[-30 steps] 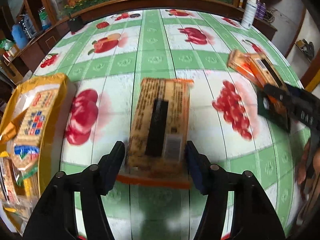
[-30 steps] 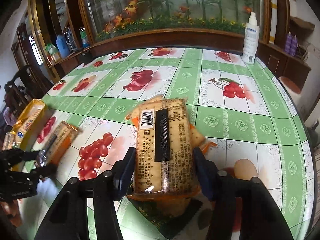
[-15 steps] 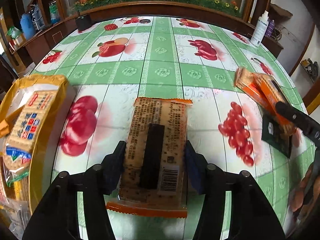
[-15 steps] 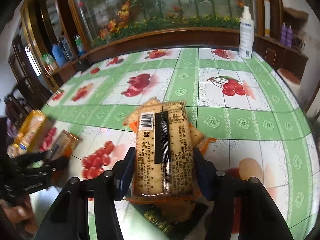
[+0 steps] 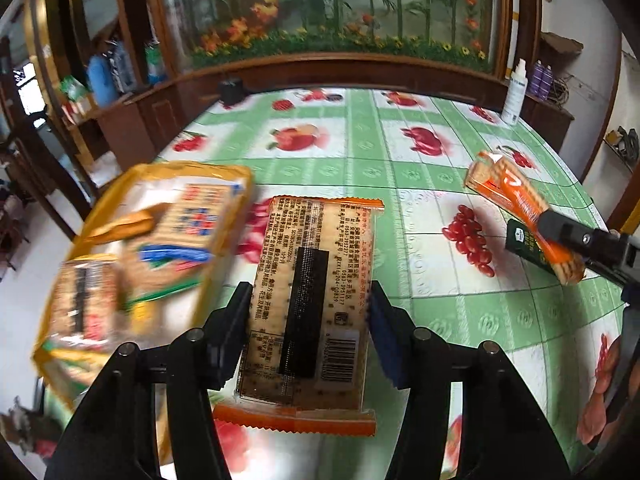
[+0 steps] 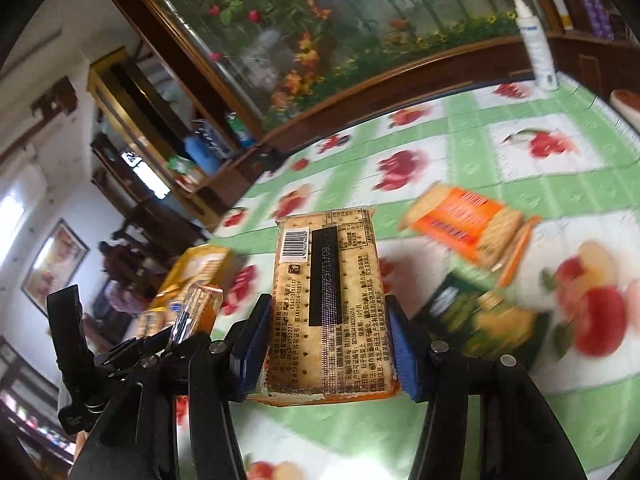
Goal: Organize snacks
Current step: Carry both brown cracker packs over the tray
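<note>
My left gripper [image 5: 310, 296] is shut on a tan cracker pack [image 5: 316, 240] with a black stripe and orange ends, held above the tablecloth. Just left of it lies an open yellow bag [image 5: 160, 240] with cracker packs inside. My right gripper [image 6: 328, 308] is shut on a like cracker pack [image 6: 326, 248], barcode end away from me, also off the table. In the right wrist view the left gripper [image 6: 168, 336] and its pack [image 6: 200, 304] show at lower left, in front of the yellow bag [image 6: 200, 264].
An orange cracker pack [image 6: 464, 228] and a dark green packet [image 6: 480, 316] lie on the fruit-print tablecloth [image 6: 540, 184] to the right. A white spray bottle [image 5: 514, 96] stands at the far right edge. A wooden-framed glass cabinet [image 5: 340, 12] runs behind the table.
Both grippers have shut on their cracker packs and lifted them. The left one has swung toward the yellow bag. The right one has rolled, so its view now tilts.
</note>
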{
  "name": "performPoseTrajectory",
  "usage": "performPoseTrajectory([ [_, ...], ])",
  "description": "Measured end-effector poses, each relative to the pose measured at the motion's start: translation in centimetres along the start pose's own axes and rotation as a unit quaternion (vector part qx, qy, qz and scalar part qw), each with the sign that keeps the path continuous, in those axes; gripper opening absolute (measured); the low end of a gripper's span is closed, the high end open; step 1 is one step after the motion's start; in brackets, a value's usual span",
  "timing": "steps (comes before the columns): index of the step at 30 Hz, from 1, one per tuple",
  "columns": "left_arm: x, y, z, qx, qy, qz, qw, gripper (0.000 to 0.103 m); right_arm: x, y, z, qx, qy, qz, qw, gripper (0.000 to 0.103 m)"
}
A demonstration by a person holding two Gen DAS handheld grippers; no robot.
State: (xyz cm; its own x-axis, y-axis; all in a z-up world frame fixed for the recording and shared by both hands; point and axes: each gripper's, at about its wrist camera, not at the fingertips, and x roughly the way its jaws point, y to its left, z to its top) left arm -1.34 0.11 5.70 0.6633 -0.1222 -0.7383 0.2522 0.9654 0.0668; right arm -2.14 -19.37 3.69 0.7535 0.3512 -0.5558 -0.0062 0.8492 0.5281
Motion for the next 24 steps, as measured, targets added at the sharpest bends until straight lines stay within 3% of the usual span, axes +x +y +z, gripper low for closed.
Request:
performPoseTrajectory([
  [8, -2.7, 4.0, -1.8, -0.021, -0.019, 0.023, 0.9993, 0.055, 0.6, 3.7, -2.7, 0.011, 0.007, 0.048, 0.999, 0.055],
  [24, -4.5, 10.5, -3.3, -0.069, -0.036, 0.063, 0.995, 0.055, 4.0, 12.9, -4.8, -0.028, 0.047, 0.105, 0.993, 0.055],
])
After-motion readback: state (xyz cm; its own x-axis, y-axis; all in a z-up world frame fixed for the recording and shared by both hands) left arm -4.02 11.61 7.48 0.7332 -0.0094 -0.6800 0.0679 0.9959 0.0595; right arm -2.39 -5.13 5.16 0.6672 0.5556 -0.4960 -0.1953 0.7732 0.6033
